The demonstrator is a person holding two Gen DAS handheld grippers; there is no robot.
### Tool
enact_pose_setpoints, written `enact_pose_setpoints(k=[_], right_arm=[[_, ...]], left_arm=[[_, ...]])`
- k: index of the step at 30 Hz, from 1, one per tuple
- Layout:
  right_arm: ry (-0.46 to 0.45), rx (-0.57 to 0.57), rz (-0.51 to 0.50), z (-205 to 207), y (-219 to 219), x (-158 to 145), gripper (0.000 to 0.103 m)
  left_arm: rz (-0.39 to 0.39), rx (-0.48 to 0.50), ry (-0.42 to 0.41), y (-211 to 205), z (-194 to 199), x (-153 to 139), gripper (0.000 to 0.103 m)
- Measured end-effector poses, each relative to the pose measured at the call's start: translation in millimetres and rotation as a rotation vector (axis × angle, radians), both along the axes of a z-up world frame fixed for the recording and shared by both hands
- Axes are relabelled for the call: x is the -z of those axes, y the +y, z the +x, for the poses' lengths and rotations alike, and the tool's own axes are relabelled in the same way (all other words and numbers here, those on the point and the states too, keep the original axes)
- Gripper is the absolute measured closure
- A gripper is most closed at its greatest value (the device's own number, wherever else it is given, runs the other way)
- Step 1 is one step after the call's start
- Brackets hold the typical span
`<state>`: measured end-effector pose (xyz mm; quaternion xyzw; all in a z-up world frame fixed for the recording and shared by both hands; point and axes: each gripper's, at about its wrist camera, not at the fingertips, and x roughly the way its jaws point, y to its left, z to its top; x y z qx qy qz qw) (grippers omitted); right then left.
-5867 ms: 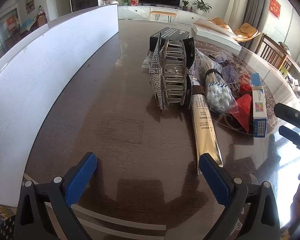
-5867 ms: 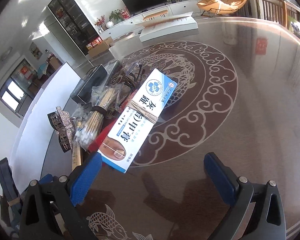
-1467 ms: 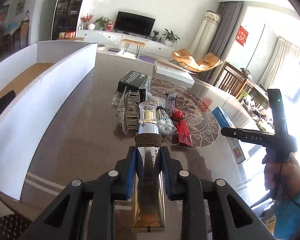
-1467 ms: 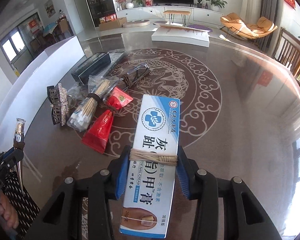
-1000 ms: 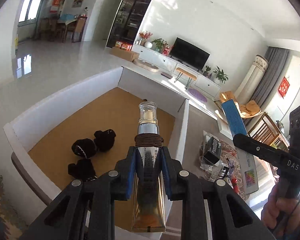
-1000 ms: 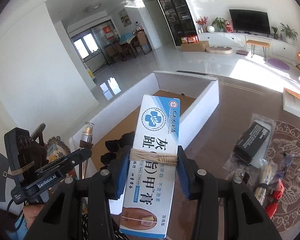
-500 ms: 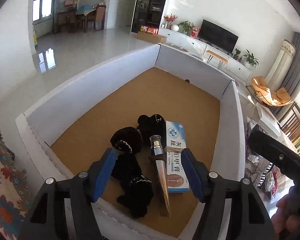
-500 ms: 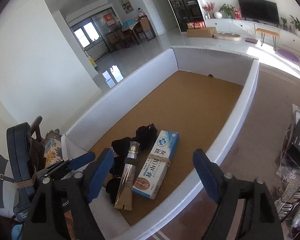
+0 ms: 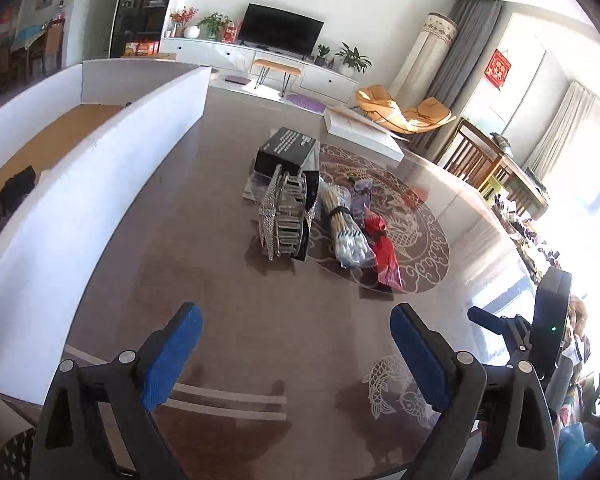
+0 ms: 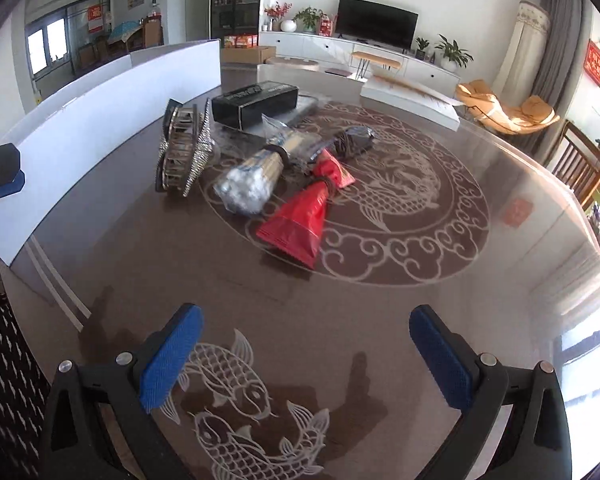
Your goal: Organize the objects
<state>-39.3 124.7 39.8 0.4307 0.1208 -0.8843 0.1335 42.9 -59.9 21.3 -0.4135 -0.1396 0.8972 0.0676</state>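
Observation:
My left gripper (image 9: 296, 332) hovers over the brown table (image 9: 220, 280), its jaws opening with nothing between them. My right gripper (image 10: 306, 332) is likewise opening and empty, above the fish pattern. Ahead lies a cluster: a rhinestone hair clip (image 9: 286, 216) (image 10: 184, 152), a bag of cotton swabs (image 9: 346, 232) (image 10: 256, 176), a red pouch (image 9: 384, 252) (image 10: 304, 216), a dark purple bag (image 9: 360, 200) (image 10: 352, 140) and a black box (image 9: 286, 148) (image 10: 256, 104). The white-walled bin (image 9: 80, 184) (image 10: 100, 108) stands to the left; black items (image 9: 12, 192) show inside it.
A flat white box (image 9: 364, 132) (image 10: 412, 98) lies at the table's far side. Wooden chairs (image 9: 480, 160) stand beyond the right edge. The right gripper's body (image 9: 540, 344) shows at the right in the left wrist view.
A second ago the left gripper held a gold tube and the right a cream box. Both were let go into the bin, and both views have swung back to the table with jaws wider.

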Motion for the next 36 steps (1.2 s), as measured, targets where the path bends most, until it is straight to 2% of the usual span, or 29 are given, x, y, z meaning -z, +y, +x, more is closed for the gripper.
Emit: enact_pose_setpoints(k=[3,5,8,14,17,36], right_arm=[[-0.029,0.084,-0.005,4.7,42.7,12.5,0.0],[-0.044,0.114,-0.022,5.3,50.4,15.5,0.0],[-0.073,0.125,-0.042,-1.7,44.9,17.4,0.0],[-0.064,0.13,-0.075,-19.1,28.0,19.5,0.0],[-0.058,0.129,-0.074,-20.8,24.8,19.5,0.0],[-0.054,0.135,-0.077,-22.4,23.8,19.6,0.0]], left_arm=[[-0.07,0.028,-0.106,24.7,-19.2,26.7,0.007],[-0.108,0.044,-0.142,32.2,-33.8,37.1,0.007],[-0.177,0.005,-0.158,33.6,-49.9,50.1,0.007],[-0.246,-0.025,-0.146,35.9,-53.0,57.4,0.006],[-0.305,-0.011,-0.16,44.4,-52.7,62.2,0.0],[-0.309,-0.013,-0.162,43.4,-46.9,61.3,0.0]])
